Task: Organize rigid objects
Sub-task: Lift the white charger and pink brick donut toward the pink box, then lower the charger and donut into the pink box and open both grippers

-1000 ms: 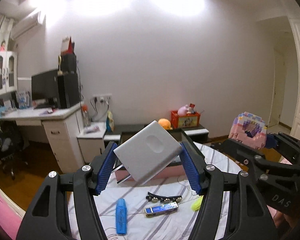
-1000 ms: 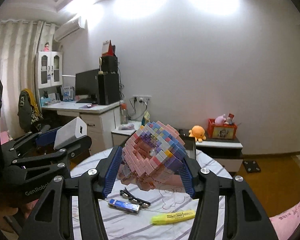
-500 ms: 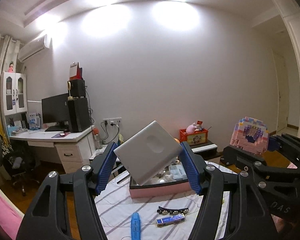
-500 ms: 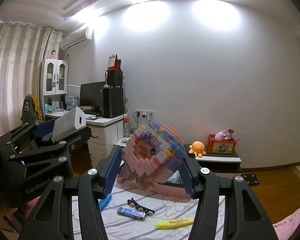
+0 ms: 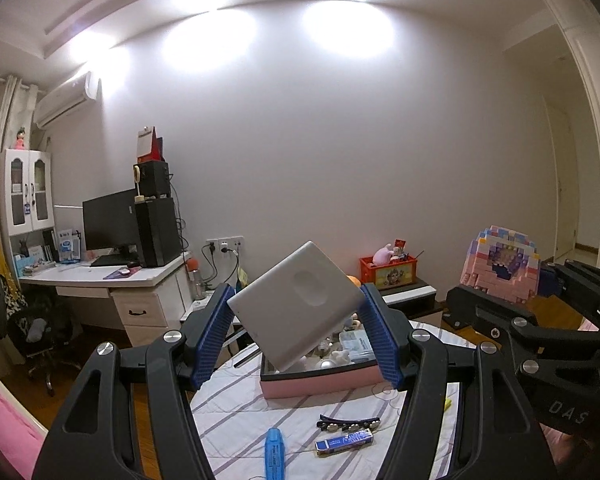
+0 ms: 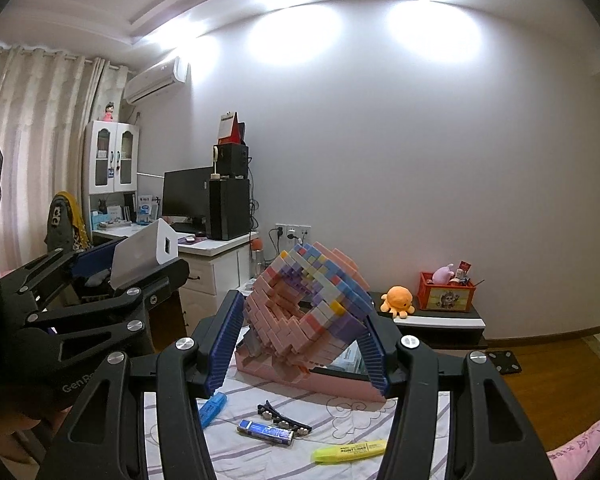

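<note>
A white box (image 5: 296, 304), tilted on one corner, is clamped between the blue pads of the left gripper (image 5: 298, 334), held in the air above the pink tray (image 5: 320, 384). Just to its right, the right gripper (image 6: 304, 344) is clamped on a pastel brick model (image 6: 312, 304) with a square hole through it, also held up over the tray's near side. The tray is full of small pale bits and stands toward the far edge of a table covered with a striped cloth (image 5: 236, 404). Nearer the front edge lie a black hair clip (image 5: 348, 423) and a small blue box (image 5: 344, 441) side by side, a blue highlighter (image 5: 274, 456) to their left and a yellow highlighter (image 6: 350, 450) toward the right edge. Beyond the table, a white desk (image 5: 100, 280) with a monitor stands against the wall.
</note>
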